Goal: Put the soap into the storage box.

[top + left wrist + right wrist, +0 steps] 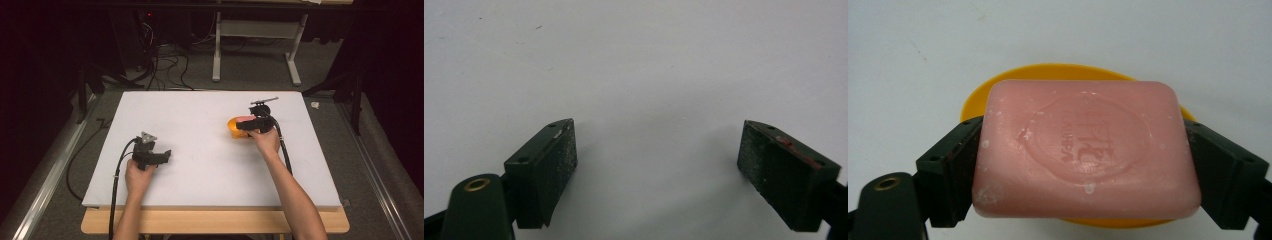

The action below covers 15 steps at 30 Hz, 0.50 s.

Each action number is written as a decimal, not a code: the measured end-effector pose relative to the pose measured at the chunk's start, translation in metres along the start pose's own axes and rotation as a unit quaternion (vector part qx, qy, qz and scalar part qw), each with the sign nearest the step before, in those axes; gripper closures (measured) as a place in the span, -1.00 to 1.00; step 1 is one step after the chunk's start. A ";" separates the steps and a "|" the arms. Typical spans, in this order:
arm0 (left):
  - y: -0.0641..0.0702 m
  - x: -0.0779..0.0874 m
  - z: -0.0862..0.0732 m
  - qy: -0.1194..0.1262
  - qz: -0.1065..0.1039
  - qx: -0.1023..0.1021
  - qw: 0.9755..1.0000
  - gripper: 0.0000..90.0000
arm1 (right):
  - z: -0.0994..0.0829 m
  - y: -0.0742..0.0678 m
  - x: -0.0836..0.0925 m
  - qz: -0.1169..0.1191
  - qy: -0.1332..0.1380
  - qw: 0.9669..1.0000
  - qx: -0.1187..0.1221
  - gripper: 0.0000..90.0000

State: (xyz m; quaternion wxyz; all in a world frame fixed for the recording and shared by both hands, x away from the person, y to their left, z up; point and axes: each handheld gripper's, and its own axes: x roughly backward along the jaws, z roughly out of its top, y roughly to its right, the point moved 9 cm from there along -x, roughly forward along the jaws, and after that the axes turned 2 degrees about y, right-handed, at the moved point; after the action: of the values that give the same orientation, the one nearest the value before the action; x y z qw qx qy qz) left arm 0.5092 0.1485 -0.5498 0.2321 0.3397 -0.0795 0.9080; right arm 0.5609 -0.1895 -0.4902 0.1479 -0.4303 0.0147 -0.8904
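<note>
White foam board is covering the table, and a person is standing at its near edge with a black tool in each hand. Over on the left, the left hand is holding the left tool low over bare board, its two jaws spread wide apart with nothing between them; seen from the left tool's own camera, only plain white surface is lying ahead of the pads. A black cable is trailing back from it along the forearm. Moving right, the right hand is reaching farther up the table, and the right tool is pinching a pink bar of soap by its two short ends, its stamped face turned up. An orange dish is sitting directly beneath the soap, its rim peeking out beyond and below the bar. From above, the dish is showing just left of the right tool.
</note>
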 end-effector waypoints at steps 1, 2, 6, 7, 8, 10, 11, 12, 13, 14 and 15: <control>0.000 0.000 0.000 0.000 0.000 0.000 1.000 -0.63 | 0.000 0.000 -0.001 0.000 0.001 1.000 -0.001 -0.69; 0.000 0.000 0.000 0.000 0.000 0.000 1.000 -0.63 | 0.000 0.001 -0.001 -0.001 0.001 1.000 -0.002 -0.69; 0.000 0.000 0.000 0.000 0.000 0.000 1.000 -0.63 | -0.001 0.002 -0.003 0.000 -0.002 1.000 -0.009 -0.69; 0.000 0.000 0.000 0.000 0.000 0.000 1.000 -0.63 | -0.001 0.002 -0.003 0.000 -0.003 1.000 -0.011 -0.69; 0.000 0.000 0.000 0.000 0.000 0.000 1.000 -0.63 | -0.001 0.002 -0.003 0.000 -0.004 1.000 -0.011 -0.70; 0.000 0.000 0.000 0.000 0.000 0.000 1.000 -0.63 | -0.001 0.002 -0.003 0.001 -0.004 1.000 -0.013 -0.69; 0.000 0.000 0.000 0.000 0.000 0.000 1.000 -0.63 | -0.001 0.003 -0.004 0.002 -0.003 1.000 -0.015 -0.70; 0.000 0.000 0.000 0.000 0.000 0.000 1.000 -0.63 | -0.001 0.003 -0.004 0.001 -0.003 1.000 -0.014 -0.70; 0.000 0.000 0.000 0.000 0.000 0.000 1.000 -0.63 | -0.001 0.004 -0.004 0.000 -0.005 1.000 -0.014 -0.70; 0.000 0.000 0.000 0.000 0.000 0.000 1.000 -0.63 | -0.001 0.004 -0.005 0.000 -0.006 1.000 -0.015 -0.70; 0.000 0.000 0.000 0.000 0.000 0.000 1.000 -0.63 | -0.002 0.004 -0.006 0.001 -0.006 1.000 -0.018 -0.70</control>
State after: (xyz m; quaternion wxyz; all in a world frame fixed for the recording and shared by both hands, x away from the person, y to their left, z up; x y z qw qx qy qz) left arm 0.5092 0.1485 -0.5498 0.2321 0.3396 -0.0795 0.9080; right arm 0.5638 -0.1914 -0.4960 0.1417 -0.4379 0.0301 -0.8873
